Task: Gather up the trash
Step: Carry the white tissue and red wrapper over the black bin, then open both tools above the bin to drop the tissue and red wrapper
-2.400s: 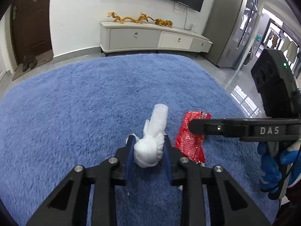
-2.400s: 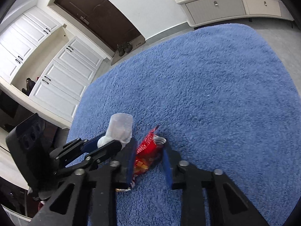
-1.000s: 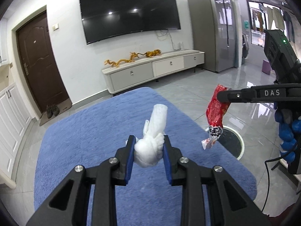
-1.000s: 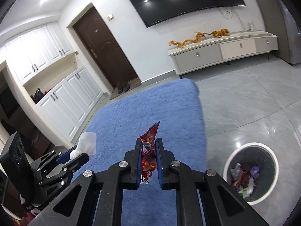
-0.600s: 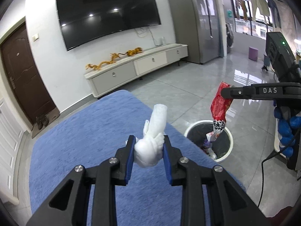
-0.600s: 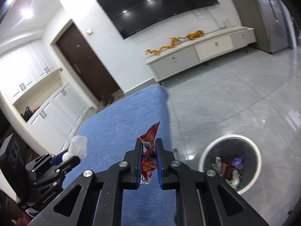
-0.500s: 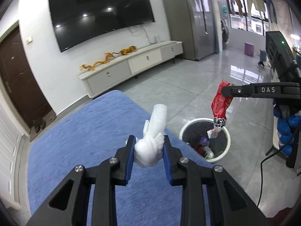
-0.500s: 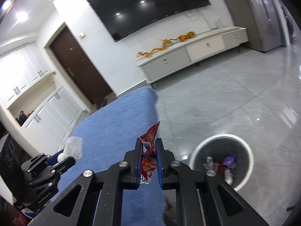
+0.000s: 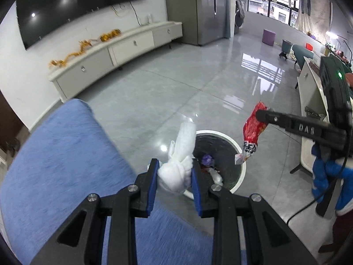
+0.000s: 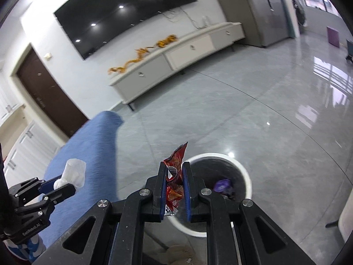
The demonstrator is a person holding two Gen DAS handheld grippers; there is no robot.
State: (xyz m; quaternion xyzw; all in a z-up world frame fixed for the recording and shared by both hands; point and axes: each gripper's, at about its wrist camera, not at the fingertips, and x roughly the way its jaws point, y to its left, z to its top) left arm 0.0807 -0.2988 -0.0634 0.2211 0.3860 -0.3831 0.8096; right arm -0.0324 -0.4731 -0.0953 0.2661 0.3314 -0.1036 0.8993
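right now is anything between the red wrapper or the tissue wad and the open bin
Nothing visible blocks either. The bin stands open, no lid, some trash inside. The red wrapper, in the right gripper, hangs near its rim; the tissue wad, in the left gripper, faces it too.

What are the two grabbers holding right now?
Left gripper: shut on the white tissue wad.
Right gripper: shut on the red snack wrapper.

The trash bin [image 10: 245, 176] is half hidden by the hand-held gripper [image 10: 174, 181] — its contents blurred, unidentifiable.
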